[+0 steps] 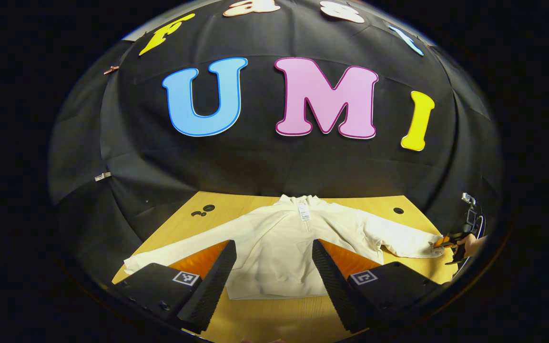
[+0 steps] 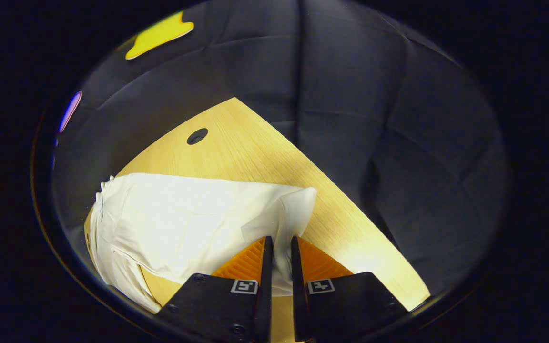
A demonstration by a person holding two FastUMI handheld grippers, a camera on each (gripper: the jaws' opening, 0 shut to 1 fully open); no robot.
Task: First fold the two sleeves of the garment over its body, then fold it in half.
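A cream-white zip-neck garment (image 1: 274, 247) lies flat, front up, on the wooden table (image 1: 274, 319), collar at the far side and both sleeves spread out. My left gripper (image 1: 273, 252) hovers open above the garment's lower body, touching nothing. In the left gripper view the right gripper (image 1: 448, 242), held by a hand, sits at the cuff of the sleeve on the right. In the right gripper view my right gripper (image 2: 278, 250) is shut on that sleeve's cuff (image 2: 284, 224), with cloth pinched between both fingers. The sleeve (image 2: 184, 219) stretches away to the left.
Round holes sit in the table near its far corners (image 1: 398, 210) (image 1: 203, 210). The table's corner and edge (image 2: 350, 209) lie just right of the held cuff. Black cloth walls close in behind and beside the table.
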